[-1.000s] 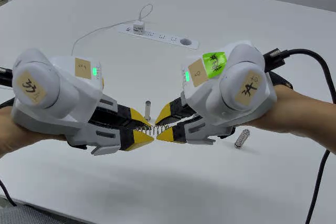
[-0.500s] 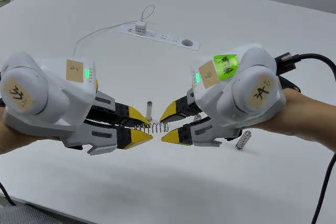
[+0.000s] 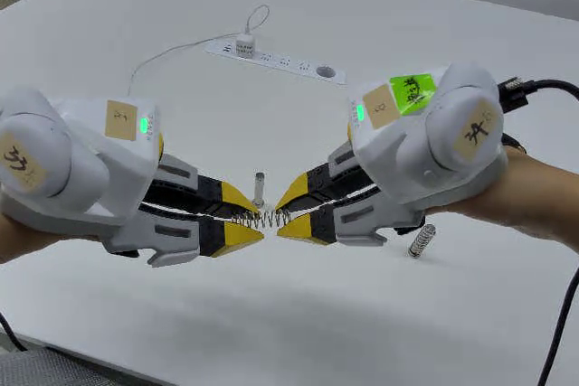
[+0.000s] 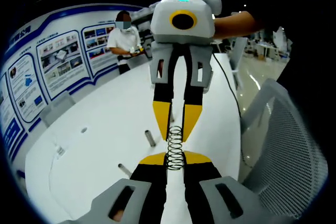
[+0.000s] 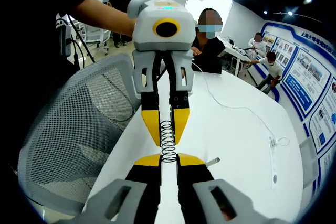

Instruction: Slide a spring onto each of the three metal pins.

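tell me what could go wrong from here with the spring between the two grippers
The spring is pinched at its ends by the tips of the left gripper and the right gripper; an uneven pull could bend it or flick it away. The upright pin stands just beyond the jaws and could be knocked over.

Your left gripper [image 3: 258,221] and right gripper [image 3: 279,223]: white rounded shells, yellow-tipped black jaws, green lamps, tan handwritten labels. Black cable [image 3: 543,84] upper right.

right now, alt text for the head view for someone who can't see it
The left gripper and right gripper meet tip to tip over a white table, each pinching one end of a spring. A pin stands upright behind them; a second spring lies at right.
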A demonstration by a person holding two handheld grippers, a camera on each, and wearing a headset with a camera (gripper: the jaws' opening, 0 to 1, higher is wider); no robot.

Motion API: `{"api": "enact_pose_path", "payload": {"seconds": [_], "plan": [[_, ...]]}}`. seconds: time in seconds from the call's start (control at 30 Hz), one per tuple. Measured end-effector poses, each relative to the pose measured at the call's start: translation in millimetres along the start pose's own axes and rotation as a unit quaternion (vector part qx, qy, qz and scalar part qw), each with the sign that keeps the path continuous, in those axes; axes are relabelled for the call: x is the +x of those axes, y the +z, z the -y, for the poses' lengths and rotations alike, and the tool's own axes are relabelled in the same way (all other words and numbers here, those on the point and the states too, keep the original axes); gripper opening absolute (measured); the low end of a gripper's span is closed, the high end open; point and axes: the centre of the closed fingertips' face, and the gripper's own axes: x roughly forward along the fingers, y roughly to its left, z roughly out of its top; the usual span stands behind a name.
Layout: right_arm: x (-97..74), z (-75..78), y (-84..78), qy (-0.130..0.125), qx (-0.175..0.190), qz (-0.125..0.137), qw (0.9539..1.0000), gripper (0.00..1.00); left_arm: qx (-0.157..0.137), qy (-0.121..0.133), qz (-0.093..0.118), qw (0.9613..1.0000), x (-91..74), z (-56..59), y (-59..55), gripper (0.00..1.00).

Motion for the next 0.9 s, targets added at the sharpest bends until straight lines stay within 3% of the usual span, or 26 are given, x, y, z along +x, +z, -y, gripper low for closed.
{"api": "enact_pose_path", "payload": {"seconds": [0.07,0.5,0.57,0.9], "plan": [[-2.1,0.2,3.6,0.003,0.007,0.011,0.9999,0.11,-0.011,-0.002,0.000,0.9999,0.1,0.4,-0.4,0.11],[-4.5,0.3,26.3,0.011,0.030,0.061,0.9976,0.12,-0.008,0.004,-0.006,0.9999,-0.5,-0.8,-5.3,0.11],[-4.8,0.3,29.5,0.012,0.035,0.068,0.9970,0.12,-0.027,0.004,-0.001,0.9996,-2.2,-0.7,-4.6,0.11],[-7.5,3.7,44.9,0.012,0.066,0.107,0.9920,0.12,-0.028,0.010,0.017,0.9994,-4.0,-2.7,0.0,0.11]]}}
